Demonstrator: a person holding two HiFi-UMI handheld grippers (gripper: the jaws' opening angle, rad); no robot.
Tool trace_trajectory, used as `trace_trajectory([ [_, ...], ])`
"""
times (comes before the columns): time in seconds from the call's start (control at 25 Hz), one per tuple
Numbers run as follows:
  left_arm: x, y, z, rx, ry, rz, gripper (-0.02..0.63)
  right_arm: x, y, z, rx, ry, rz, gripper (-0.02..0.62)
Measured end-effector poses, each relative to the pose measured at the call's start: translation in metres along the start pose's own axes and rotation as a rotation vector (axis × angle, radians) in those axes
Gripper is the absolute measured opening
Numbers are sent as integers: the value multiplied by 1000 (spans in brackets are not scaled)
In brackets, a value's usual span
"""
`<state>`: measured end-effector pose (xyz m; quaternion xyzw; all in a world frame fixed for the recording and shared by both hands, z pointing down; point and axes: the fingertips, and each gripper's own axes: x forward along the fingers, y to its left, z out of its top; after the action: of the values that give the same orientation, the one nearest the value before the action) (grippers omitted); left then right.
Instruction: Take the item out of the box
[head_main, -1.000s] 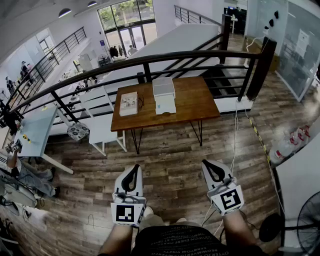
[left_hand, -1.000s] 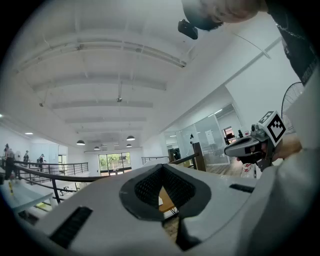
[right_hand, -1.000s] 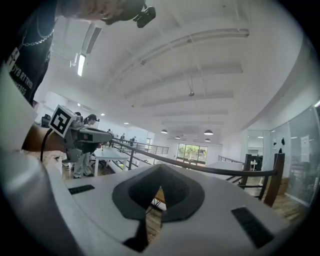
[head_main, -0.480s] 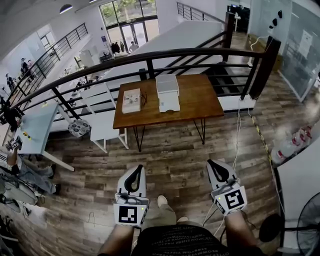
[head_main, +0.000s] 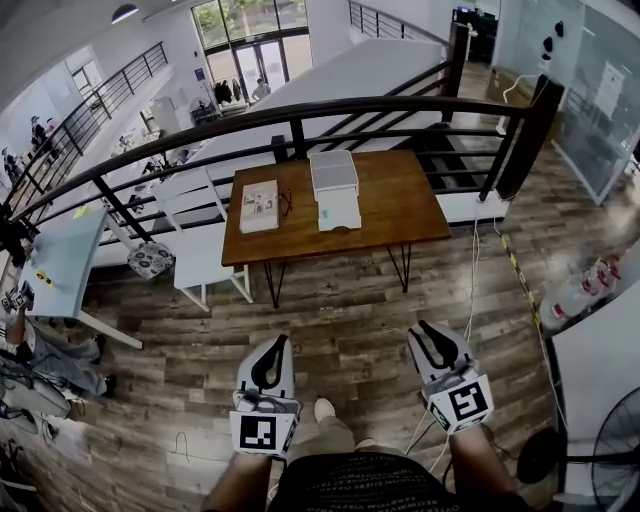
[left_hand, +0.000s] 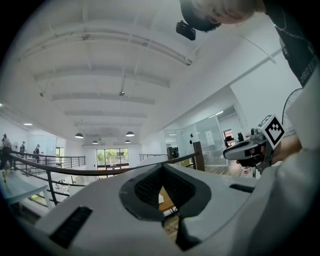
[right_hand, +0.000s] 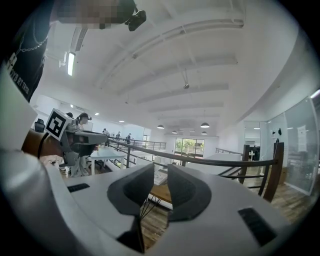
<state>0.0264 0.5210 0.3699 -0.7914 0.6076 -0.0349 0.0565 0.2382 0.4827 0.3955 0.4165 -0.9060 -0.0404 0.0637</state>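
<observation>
A white box (head_main: 334, 178) stands on the far brown table (head_main: 400, 205), with a flat printed box (head_main: 259, 206) to its left. Both grippers are held low over the wooden floor, well short of the table and pointing towards it. My left gripper (head_main: 272, 345) (left_hand: 161, 170) has its jaws together and nothing in them. My right gripper (head_main: 428, 330) (right_hand: 161, 175) shows a clear gap between its pads; its jaws have just been opening, and nothing is between them. Through each gripper's jaws a strip of the table shows.
A dark railing (head_main: 400, 105) runs behind the table. A white chair (head_main: 200, 250) stands at the table's left and a pale blue table (head_main: 60, 260) further left. A cable (head_main: 470, 270) trails over the floor on the right, near a fan (head_main: 615, 440).
Both grippers have sunk a little in the head view and the room has shifted as the person steps forward. A shoe tip now shows between the grippers.
</observation>
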Motion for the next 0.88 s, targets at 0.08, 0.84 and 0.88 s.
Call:
trace_trajectory([
  [0.08,9,10,0,-2,-4,-1,5,11,-2,1,-3,10,1,81],
  [0.84,83,81,-19,-12,5,-37,5,113,-16,3,13,23,-17,83],
  [0.88,85,84,-20,-9,5,-42,5,117,-15,3,13,24,-18,83],
])
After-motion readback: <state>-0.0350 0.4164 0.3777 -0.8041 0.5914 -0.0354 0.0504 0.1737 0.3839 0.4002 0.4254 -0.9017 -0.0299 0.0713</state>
